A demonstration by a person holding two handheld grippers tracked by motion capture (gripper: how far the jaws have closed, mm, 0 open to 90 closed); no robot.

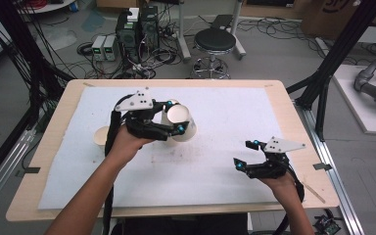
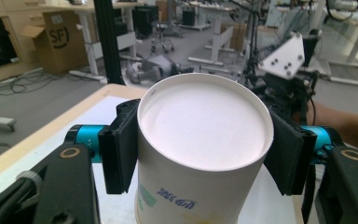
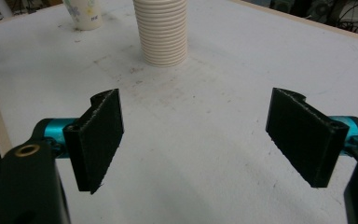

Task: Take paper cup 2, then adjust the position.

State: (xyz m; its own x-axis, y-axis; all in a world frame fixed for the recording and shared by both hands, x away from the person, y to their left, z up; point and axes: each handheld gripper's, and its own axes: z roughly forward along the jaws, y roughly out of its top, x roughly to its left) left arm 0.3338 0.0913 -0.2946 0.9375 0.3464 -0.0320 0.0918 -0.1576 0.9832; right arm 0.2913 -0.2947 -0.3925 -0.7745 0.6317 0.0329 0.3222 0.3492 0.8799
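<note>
Above the white mat (image 1: 225, 161), the left gripper (image 1: 172, 117) clamps one white paper cup (image 1: 180, 122), lifted off the ribbed cup stack (image 3: 162, 31); placing remains. The right gripper (image 1: 247, 154) hangs wide, empty.

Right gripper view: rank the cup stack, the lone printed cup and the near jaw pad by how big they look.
1. Right gripper jaw pad, though nearness to the camera inflates it.
2. Stack of ribbed cups, top cropped.
3. Lone printed cup, farthest and also cropped, so its true size against the stack is unsure.
</note>
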